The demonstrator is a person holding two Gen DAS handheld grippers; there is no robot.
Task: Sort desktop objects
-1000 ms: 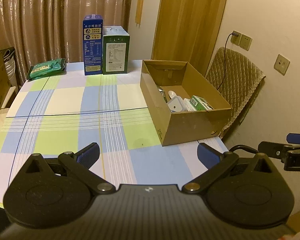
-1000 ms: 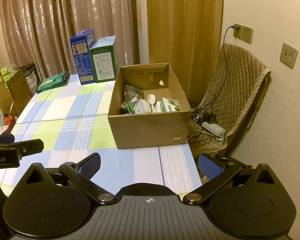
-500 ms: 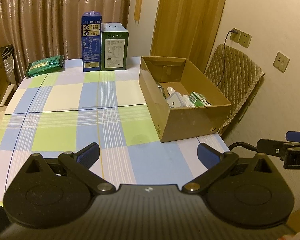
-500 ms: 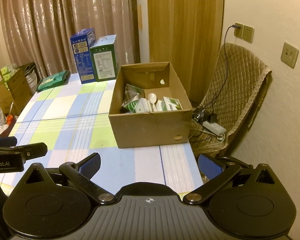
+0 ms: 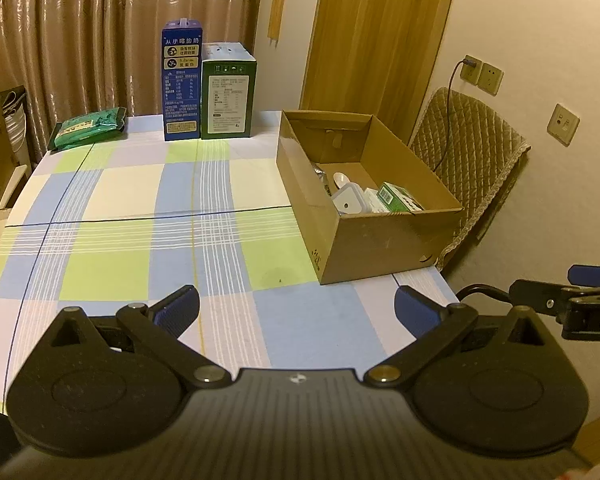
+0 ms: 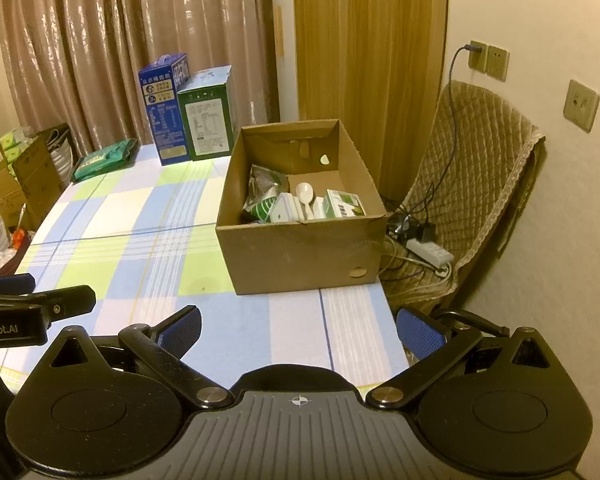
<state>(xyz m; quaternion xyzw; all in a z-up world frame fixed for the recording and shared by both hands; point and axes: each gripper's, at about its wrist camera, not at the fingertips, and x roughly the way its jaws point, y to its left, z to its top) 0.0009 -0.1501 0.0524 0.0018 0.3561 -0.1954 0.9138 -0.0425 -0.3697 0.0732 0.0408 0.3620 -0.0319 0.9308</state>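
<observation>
Hovering with jaws spread and empty, the left gripper (image 5: 296,310) and right gripper (image 6: 298,330) face the cardboard box (image 6: 300,248) well ahead on the table (image 6: 140,216).

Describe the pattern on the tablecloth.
The tablecloth is checked in blue, green, cream and lilac with thin stripes; left wrist view shows it best.

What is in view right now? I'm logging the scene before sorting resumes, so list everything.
Cardboard box: one, brown, table's right edge.
White spoon: one, inside the box.
Green-white carton: one, inside the box.
Blue carton: one, upright, far table end.
Green carton: one, upright, beside the blue one.
Green packet: one, flat, far left corner.
Tablecloth: one, blue-green-white check.
Chair cover: one, tan, quilted.
Power strip: one, white, on the chair.
Left gripper: fingers open, empty.
Right gripper: fingers open, empty.
</observation>
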